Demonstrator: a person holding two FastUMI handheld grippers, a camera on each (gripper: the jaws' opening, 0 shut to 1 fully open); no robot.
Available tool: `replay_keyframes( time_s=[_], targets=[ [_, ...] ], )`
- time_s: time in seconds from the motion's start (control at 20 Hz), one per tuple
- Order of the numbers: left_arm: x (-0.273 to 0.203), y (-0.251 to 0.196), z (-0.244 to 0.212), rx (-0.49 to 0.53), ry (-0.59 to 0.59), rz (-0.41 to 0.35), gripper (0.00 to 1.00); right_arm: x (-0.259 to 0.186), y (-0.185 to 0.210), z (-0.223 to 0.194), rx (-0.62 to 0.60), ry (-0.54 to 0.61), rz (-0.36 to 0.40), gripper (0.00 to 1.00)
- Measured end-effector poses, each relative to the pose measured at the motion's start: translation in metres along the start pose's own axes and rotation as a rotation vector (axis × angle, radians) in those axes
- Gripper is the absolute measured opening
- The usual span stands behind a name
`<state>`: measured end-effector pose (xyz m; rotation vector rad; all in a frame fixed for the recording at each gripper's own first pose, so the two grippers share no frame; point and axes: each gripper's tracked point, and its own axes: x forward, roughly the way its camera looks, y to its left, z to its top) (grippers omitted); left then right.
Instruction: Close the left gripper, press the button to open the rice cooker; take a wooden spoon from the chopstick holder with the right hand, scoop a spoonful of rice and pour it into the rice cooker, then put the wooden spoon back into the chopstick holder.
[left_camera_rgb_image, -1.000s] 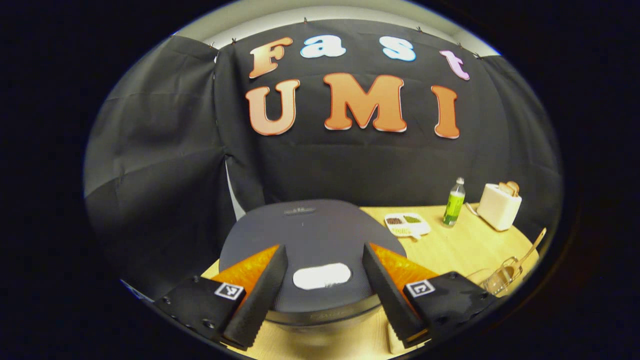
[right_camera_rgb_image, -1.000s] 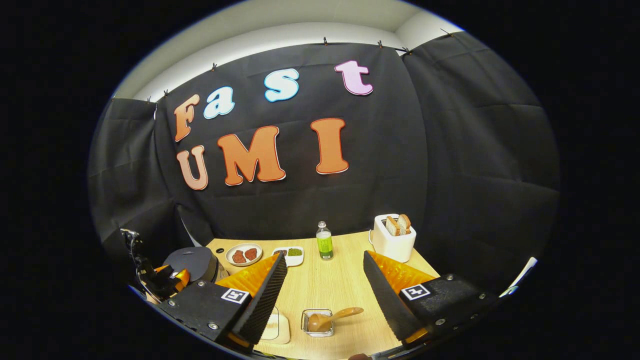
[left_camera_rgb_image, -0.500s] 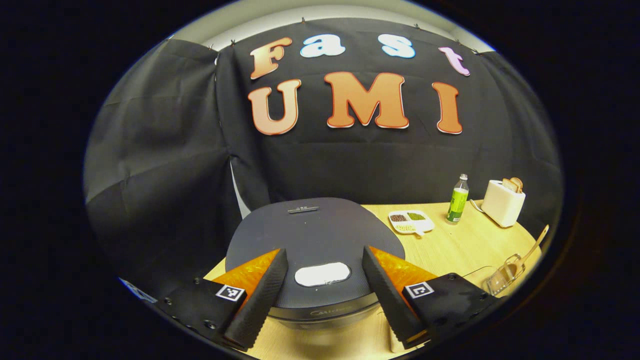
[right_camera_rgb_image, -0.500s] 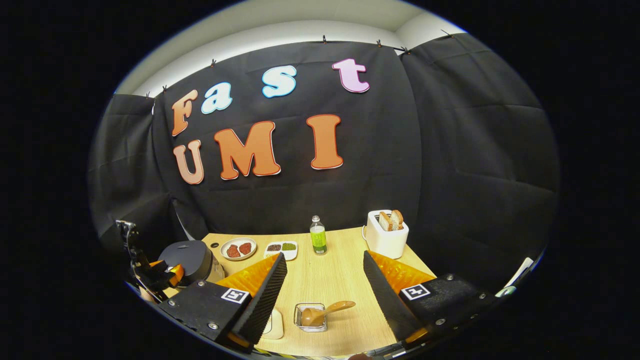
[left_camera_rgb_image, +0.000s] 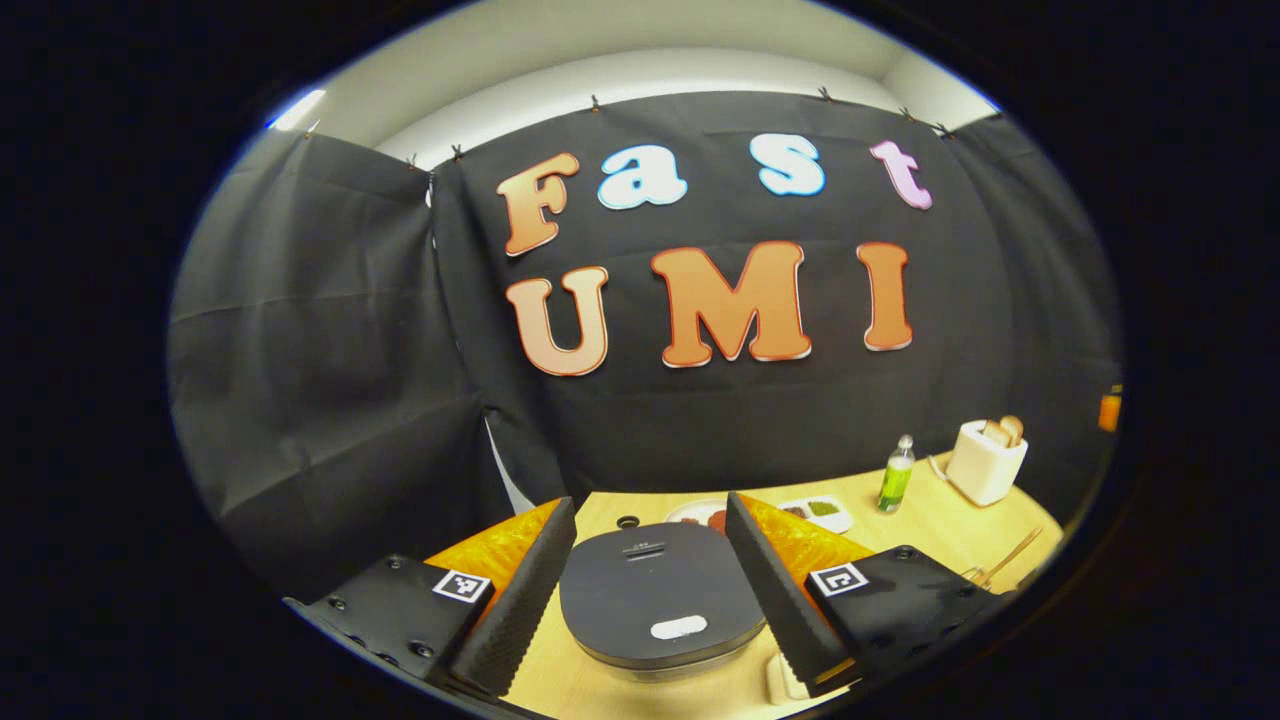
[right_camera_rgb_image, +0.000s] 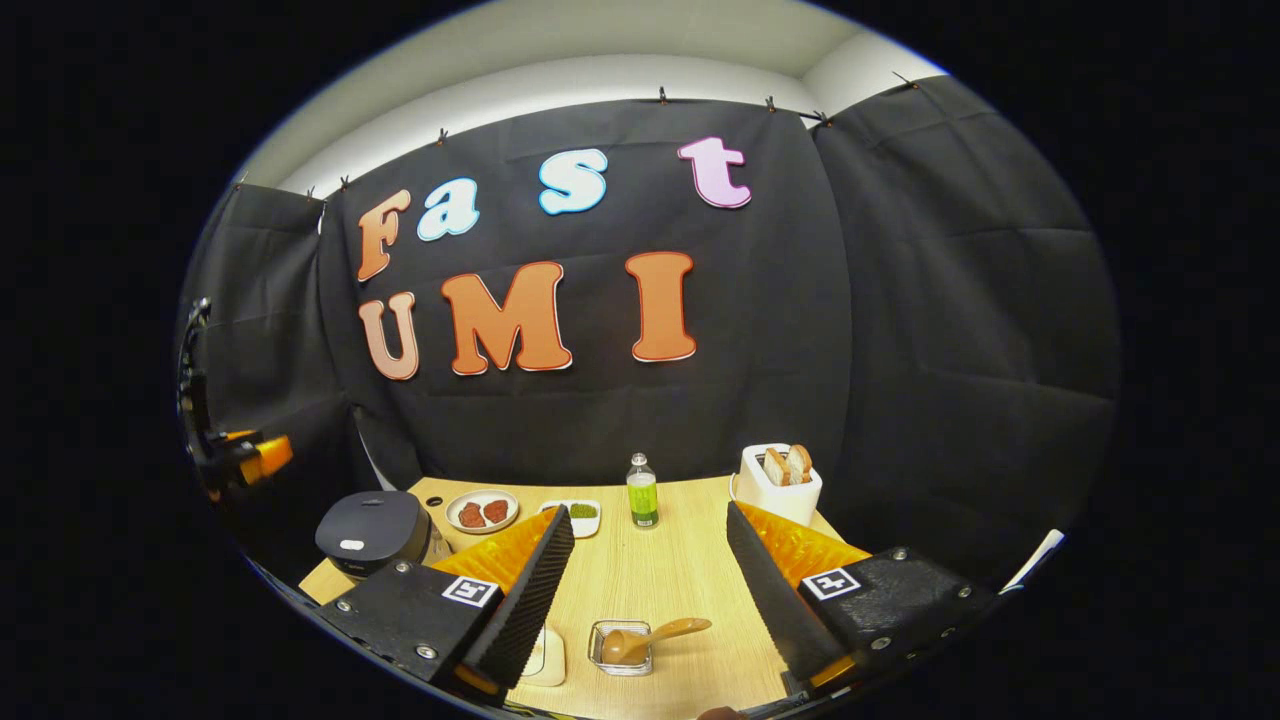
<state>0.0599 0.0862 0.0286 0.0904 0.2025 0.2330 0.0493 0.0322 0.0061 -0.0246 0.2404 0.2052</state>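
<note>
Left hand-held gripper (left_camera_rgb_image: 648, 600): fingers spread wide, nothing between them; raised above the rice cooker, not touching it. In the right gripper view it shows at the far left edge (right_camera_rgb_image: 235, 455), high over the bench.
Right hand-held gripper (right_camera_rgb_image: 648, 600): fingers apart, holding nothing; hovers over the near part of the bench, above the chopstick holder.
Rice cooker (left_camera_rgb_image: 660, 595): dark, lid down, at the left end of the bench; light oval button (left_camera_rgb_image: 679, 628) on the near side of the lid. In the right gripper view (right_camera_rgb_image: 375, 530) it sits left of the red-food plate.
Chopstick holder (right_camera_rgb_image: 622, 645): small clear square container near the front edge of the bench, framed between the right gripper's fingers.
Wooden spoon (right_camera_rgb_image: 650, 638): bowl sits in the holder, handle leans out to the right.
Bench (right_camera_rgb_image: 660, 570): light wood.
Red-food plate (right_camera_rgb_image: 482, 511): round, just right of the cooker.
Divided dish (right_camera_rgb_image: 578, 513): white, with green and dark fillings, between plate and bottle.
Bottle (right_camera_rgb_image: 642, 492): green liquid, upright, mid-bench at the back.
Toaster (right_camera_rgb_image: 780, 485): white, two bread slices sticking up, back right.
Pale item (right_camera_rgb_image: 545, 655): by the right gripper's left finger, partly hidden; cannot tell what it is.
</note>
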Motion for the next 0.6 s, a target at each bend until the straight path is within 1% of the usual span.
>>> replay_keyframes(
  time_s=[0.05, 0.1, 0.25, 0.45, 0.6],
  targets=[
    [-0.009, -0.002, 0.023, -0.029, -0.025, -0.013, 0.93, -0.001, -0.002, 0.003, -0.006, -0.008, -0.002, 0.95],
    [-0.017, -0.001, 0.042, -0.042, -0.047, -0.021, 0.94, -0.001, -0.003, 0.005, -0.014, -0.013, -0.005, 0.95],
    [-0.037, 0.002, 0.089, -0.037, -0.093, -0.031, 0.96, -0.003, -0.008, 0.013, -0.026, -0.029, -0.017, 0.95],
    [-0.056, 0.003, 0.108, -0.030, -0.113, -0.036, 1.00, -0.007, -0.017, 0.022, -0.052, -0.049, -0.032, 0.95],
    [-0.061, 0.003, 0.106, -0.002, -0.118, -0.019, 1.00, -0.009, -0.019, 0.024, -0.056, -0.054, -0.030, 0.95]
  ],
)
